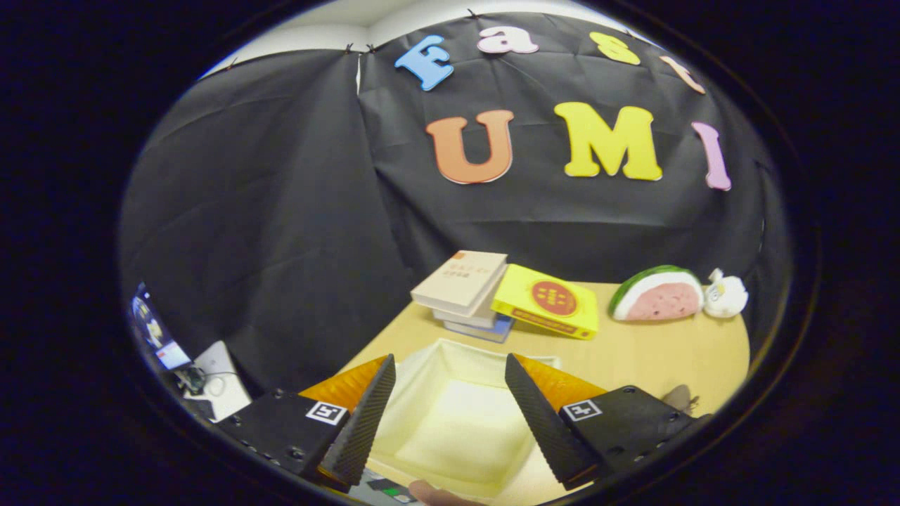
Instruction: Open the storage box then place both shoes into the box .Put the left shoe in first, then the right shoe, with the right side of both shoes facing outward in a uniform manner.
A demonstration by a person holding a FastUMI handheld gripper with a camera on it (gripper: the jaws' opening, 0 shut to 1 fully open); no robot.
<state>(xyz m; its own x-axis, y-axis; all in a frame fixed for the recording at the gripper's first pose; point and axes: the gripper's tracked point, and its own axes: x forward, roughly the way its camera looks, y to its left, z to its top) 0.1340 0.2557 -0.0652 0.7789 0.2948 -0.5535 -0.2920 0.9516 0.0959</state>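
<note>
A cream fabric storage box stands open on the wooden table, and the part of its inside that I see holds nothing. My gripper hovers above it, open, with the box's far wall and floor showing in the wide gap between the fingers. Nothing is held. A small grey-brown shape peeks out past the right finger's mount; I cannot tell what it is.
Beyond the box lies a stack of books with a yellow book leaning on it. A watermelon plush and a white plush sit at the far right. A person's fingertip shows at the box's near edge. A monitor stands off the table's left.
</note>
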